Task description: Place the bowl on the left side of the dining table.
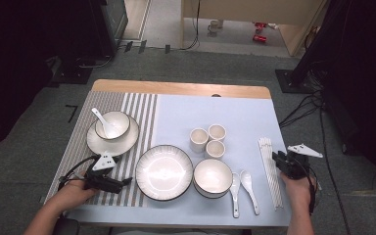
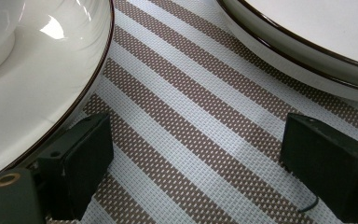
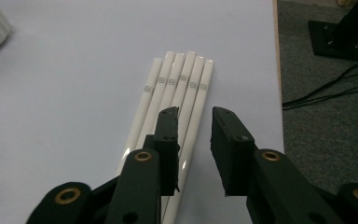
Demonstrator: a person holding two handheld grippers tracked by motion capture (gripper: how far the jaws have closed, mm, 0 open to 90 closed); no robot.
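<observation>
Several white chopsticks lie side by side near the right edge of the pale blue mat. My right gripper hovers over their near half. In the right gripper view the chopsticks run away from me, and the right gripper is open, its jaws straddling the rightmost chopstick with a gap on each side. My left gripper rests low on the striped mat. Its jaws stand wide open with nothing between them, a plate rim on one side and another on the other.
A big white plate and a bowl sit at the front centre, with two spoons beside them. Three cups stand mid-table. A bowl with a spoon sits on a plate at the left. The table's right edge is close to the chopsticks.
</observation>
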